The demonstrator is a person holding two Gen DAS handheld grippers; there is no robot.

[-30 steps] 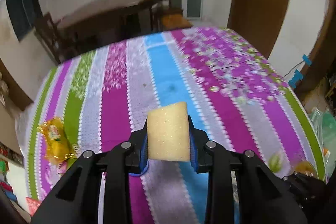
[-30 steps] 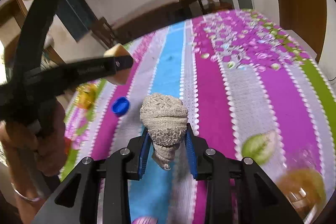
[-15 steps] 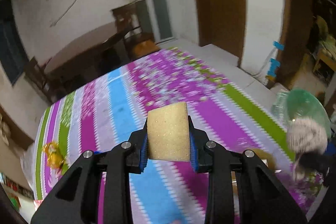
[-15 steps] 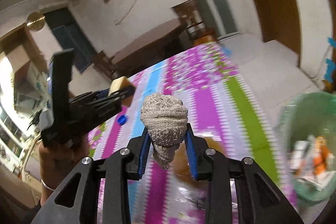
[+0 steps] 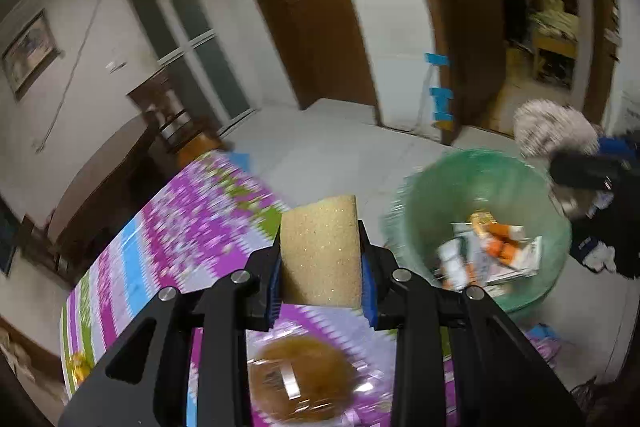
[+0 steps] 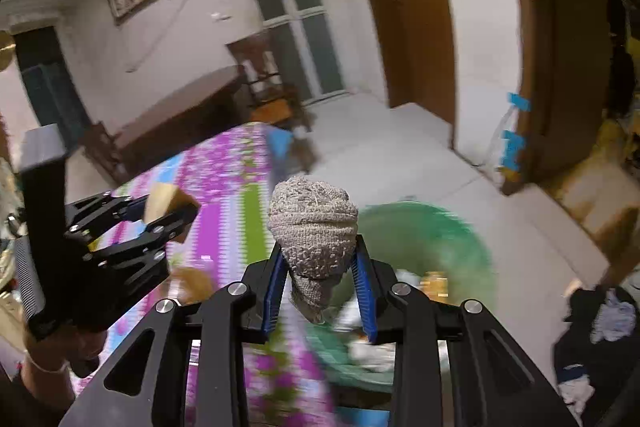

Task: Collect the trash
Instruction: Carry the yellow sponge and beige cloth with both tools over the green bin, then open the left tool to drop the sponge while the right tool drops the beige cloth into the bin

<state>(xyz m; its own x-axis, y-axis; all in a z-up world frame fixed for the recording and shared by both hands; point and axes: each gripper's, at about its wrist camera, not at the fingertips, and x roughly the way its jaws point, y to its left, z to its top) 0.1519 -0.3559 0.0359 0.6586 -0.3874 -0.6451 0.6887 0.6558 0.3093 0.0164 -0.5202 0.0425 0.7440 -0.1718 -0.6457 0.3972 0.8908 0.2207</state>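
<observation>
My left gripper (image 5: 320, 269) is shut on a yellow sponge block (image 5: 319, 247), held over the table's right edge. In the right wrist view the same left gripper (image 6: 160, 213) and its sponge (image 6: 162, 199) show at the left. My right gripper (image 6: 320, 279) is shut on a balled grey-beige knitted cloth (image 6: 314, 223), held above the near rim of a green-lined trash bin (image 6: 432, 231). In the left wrist view the bin (image 5: 472, 183) stands on the floor right of the table and holds cartons and wrappers, with the cloth (image 5: 554, 133) above its far right rim.
The striped purple, blue and green tablecloth (image 5: 172, 231) covers the table. A brown round packaged item (image 5: 304, 375) lies near its right edge. Dark clothes (image 6: 596, 339) lie on the floor at the right. A wooden door frame (image 5: 320, 7) and a dark table (image 6: 180, 123) stand beyond.
Both grippers swung right from over the table to its right edge and the bin, still holding sponge and cloth. The bin has come into full view.
</observation>
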